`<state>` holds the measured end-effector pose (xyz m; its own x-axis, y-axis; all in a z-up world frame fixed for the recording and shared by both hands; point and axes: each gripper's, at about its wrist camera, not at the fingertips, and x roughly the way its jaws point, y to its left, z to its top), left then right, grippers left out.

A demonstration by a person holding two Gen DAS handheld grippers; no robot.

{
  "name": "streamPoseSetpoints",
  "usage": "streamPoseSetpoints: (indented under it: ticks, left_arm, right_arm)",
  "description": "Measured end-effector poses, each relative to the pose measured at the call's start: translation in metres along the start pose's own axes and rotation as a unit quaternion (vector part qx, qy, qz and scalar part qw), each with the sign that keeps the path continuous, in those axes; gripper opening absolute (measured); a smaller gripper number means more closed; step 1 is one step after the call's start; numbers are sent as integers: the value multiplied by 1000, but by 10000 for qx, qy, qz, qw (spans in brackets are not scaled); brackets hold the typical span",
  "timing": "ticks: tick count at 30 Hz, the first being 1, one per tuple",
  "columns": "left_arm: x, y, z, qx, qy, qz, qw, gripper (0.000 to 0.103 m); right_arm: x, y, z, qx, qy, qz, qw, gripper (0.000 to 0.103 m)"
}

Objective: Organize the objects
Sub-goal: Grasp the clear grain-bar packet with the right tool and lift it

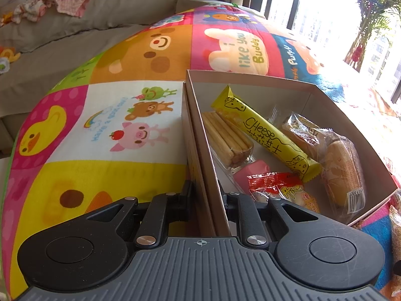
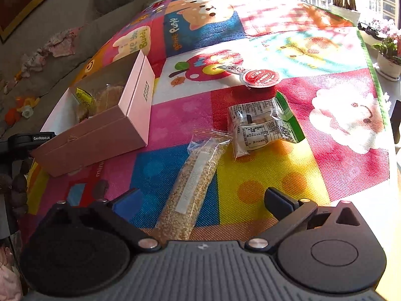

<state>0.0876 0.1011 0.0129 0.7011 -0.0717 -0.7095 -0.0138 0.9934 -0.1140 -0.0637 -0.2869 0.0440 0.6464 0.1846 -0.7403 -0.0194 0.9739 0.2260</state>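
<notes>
My left gripper [image 1: 204,190] is shut on the near left wall of the open pink box [image 1: 200,135], one finger inside and one outside. The box holds a yellow cheese bar [image 1: 265,133], a tray of biscuit sticks [image 1: 225,135], wrapped buns [image 1: 340,173], a pink pack and a red snack pack [image 1: 278,188]. In the right wrist view the box [image 2: 112,128] sits at the left. My right gripper [image 2: 200,200] is open, its fingers on either side of a clear bag of grain [image 2: 193,185] on the mat. A green-edged snack packet [image 2: 263,125] and a red-lidded cup [image 2: 260,77] lie beyond.
Everything lies on a colourful cartoon play mat [image 2: 325,150]. A grey sofa with clothes [image 1: 70,2] is behind at the left. Windows and potted plants [image 2: 388,50] stand at the right past the mat's edge.
</notes>
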Motion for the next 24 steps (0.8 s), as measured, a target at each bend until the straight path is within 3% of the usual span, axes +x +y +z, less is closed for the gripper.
streamPoseSetpoints:
  ticks: [5, 8, 15, 17, 19, 24]
  left_arm:
    - [0, -1, 1, 8, 3, 3, 10000, 19]
    - [0, -1, 1, 9, 1, 0, 10000, 19]
    - [0, -1, 1, 14, -1, 1, 10000, 19]
    - [0, -2, 1, 12, 1, 3, 10000, 19]
    - [0, -2, 1, 10, 0, -2, 10000, 19]
    - [0, -2, 1, 13, 0, 0, 10000, 19]
  right_arm:
    - [13, 33, -10, -780, 13, -881, 9931, 103]
    - [15, 34, -6, -744, 62, -904, 9931, 103]
    - [19, 32, -2, -1118, -16, -480, 9926, 101]
    - [16, 37, -1, -1270, -47, -348, 9913, 90]
    - [13, 43, 0, -1413, -20, -200, 9898, 69]
    - [7, 42, 6, -1458, 142, -71, 9892, 29]
